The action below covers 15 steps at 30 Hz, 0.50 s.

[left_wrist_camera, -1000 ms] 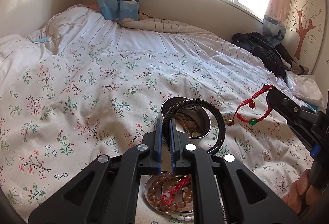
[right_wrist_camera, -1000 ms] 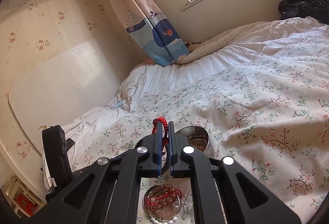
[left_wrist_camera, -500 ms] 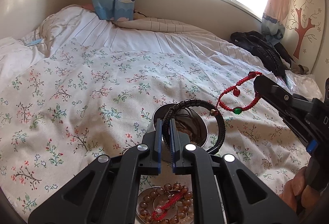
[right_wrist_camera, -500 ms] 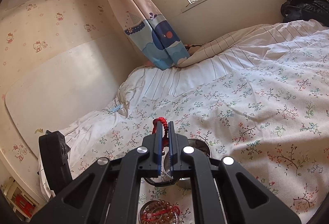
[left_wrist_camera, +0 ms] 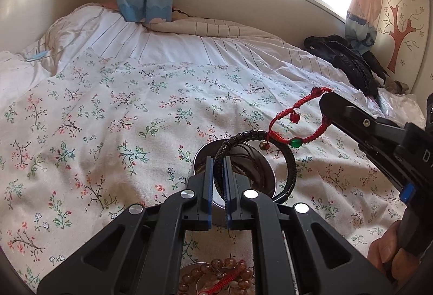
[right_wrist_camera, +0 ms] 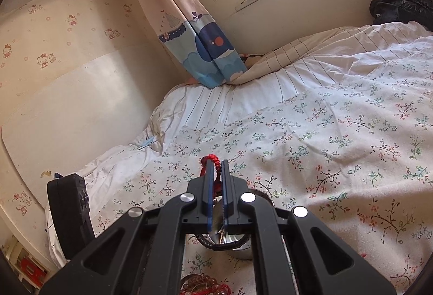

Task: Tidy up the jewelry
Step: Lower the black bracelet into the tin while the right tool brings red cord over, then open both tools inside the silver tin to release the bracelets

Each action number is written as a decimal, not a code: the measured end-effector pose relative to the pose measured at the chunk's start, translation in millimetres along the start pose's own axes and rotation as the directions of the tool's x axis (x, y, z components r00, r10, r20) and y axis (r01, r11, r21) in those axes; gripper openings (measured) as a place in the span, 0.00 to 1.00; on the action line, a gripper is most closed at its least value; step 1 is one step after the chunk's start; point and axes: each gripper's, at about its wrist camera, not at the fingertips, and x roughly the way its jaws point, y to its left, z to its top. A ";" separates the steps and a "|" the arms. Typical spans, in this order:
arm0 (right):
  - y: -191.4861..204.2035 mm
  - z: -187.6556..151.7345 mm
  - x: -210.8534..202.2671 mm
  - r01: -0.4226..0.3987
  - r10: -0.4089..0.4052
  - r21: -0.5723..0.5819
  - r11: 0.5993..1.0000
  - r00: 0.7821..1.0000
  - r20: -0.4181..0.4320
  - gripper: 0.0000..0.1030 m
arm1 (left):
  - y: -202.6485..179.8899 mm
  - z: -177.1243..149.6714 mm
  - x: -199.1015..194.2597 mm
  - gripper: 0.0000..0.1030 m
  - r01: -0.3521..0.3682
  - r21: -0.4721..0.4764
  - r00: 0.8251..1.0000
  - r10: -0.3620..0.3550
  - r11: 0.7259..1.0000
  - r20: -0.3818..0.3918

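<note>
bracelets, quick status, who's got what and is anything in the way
Left tongs shut on black bracelet, over metal tin. Right tongs shut on red bracelet, hanging just above the black one. Nothing in the way.

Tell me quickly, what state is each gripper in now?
Left gripper: closed on the black braided bracelet.
Right gripper: closed on the red cord bracelet.
</note>
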 end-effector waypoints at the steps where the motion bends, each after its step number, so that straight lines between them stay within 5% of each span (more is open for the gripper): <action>1: -0.6 -0.1 2.4 0.001 -0.001 0.000 1.000 1.000 -0.004 0.06 | 0.1 0.9 2.3 0.06 -0.001 -0.001 1.000 0.001 1.000 -0.002; 13: -14.0 -5.0 35.0 0.025 -0.022 0.031 0.999 0.995 -0.099 0.08 | 4.2 2.4 20.8 0.06 -0.010 -0.009 0.999 0.010 1.000 -0.049; 14: -17.9 -7.6 39.9 0.039 -0.033 0.047 0.998 0.992 -0.124 0.12 | 5.5 1.4 23.7 0.07 -0.020 -0.013 0.998 0.019 1.000 -0.060; 15: -20.9 -9.7 42.3 0.050 -0.042 0.058 0.997 0.990 -0.132 0.27 | 7.0 0.6 24.8 0.07 -0.030 -0.016 0.998 0.028 0.999 -0.063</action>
